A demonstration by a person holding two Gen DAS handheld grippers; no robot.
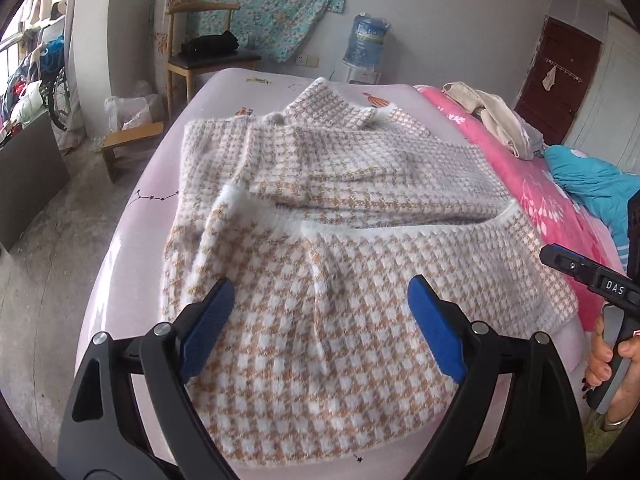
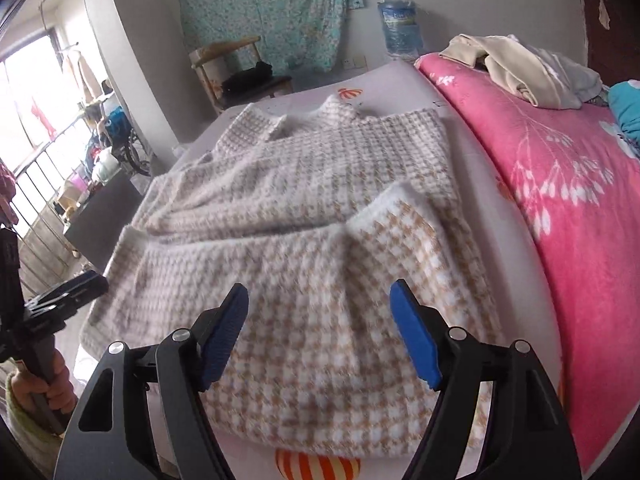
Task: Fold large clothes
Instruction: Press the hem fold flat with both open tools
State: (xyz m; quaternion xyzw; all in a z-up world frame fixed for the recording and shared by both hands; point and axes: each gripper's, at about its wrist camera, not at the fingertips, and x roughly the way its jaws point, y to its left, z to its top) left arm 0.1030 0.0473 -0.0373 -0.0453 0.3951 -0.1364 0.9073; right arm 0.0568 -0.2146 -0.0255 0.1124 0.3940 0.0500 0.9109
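My left tool (image 1: 320,292) hangs above the near part of a fuzzy houndstooth sweater (image 1: 320,208), its blue-padded jaws spread wide with nothing between them but air; the knit lies below and ahead of the pads, not touched by them. My right tool (image 2: 318,300) is likewise wide open and empty, poised over the same near portion of the sweater (image 2: 304,216), further toward the pink side. The sweater lies on the pale lilac bed sheet (image 1: 132,216), its lower part folded up over the body so that a white fluffy hem (image 1: 400,230) runs across the middle, and its collar (image 2: 320,114) points away from me toward the far edge of the bed. The near fold is rumpled, with ridges running toward my tools. Just beside the sweater, on my right, lies a pink floral blanket (image 2: 560,200) with a heap of cream and grey clothes (image 2: 520,68) on its far end. Beyond the bed stand a wooden chair (image 1: 200,52) and a blue water jug (image 1: 366,40) against the wall. From the left camera, my right hand (image 1: 608,356) shows at the edge, wrapped round its handle.
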